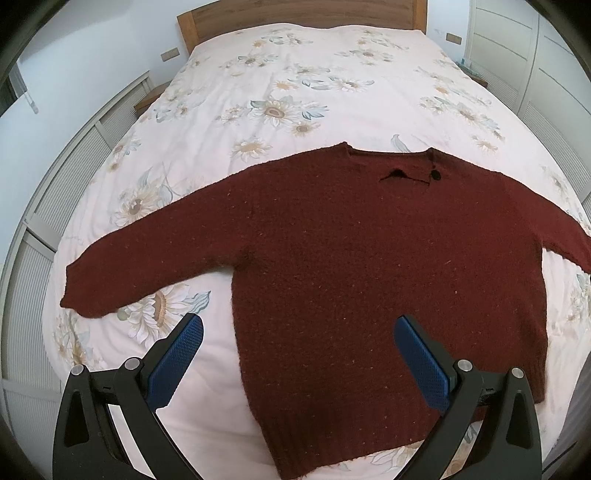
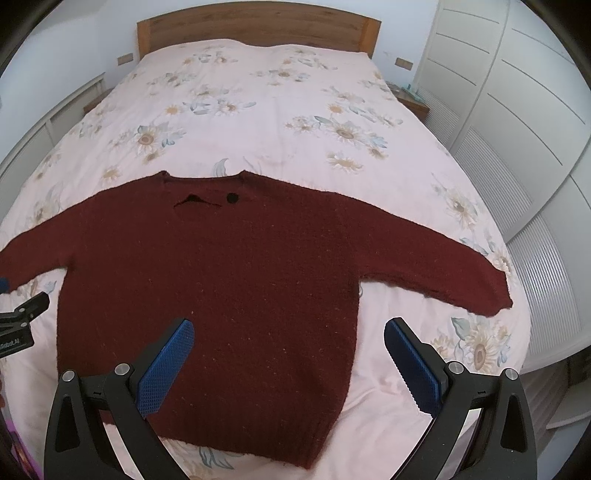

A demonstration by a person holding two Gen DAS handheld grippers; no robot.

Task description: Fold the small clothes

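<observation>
A dark red knitted sweater (image 1: 351,258) lies flat on the bed with both sleeves spread out, neck toward the headboard; it also shows in the right wrist view (image 2: 229,280). My left gripper (image 1: 299,328) is open and empty, hovering over the sweater's lower left part. My right gripper (image 2: 288,330) is open and empty, over the sweater's lower right part. The left gripper's edge (image 2: 22,317) shows at the left of the right wrist view.
The bed has a pale pink floral cover (image 1: 314,92) and a wooden headboard (image 2: 258,29). White slatted wardrobe doors (image 2: 517,129) stand on the right, white louvred panels (image 1: 55,206) on the left. Small nightstands (image 2: 413,99) flank the headboard.
</observation>
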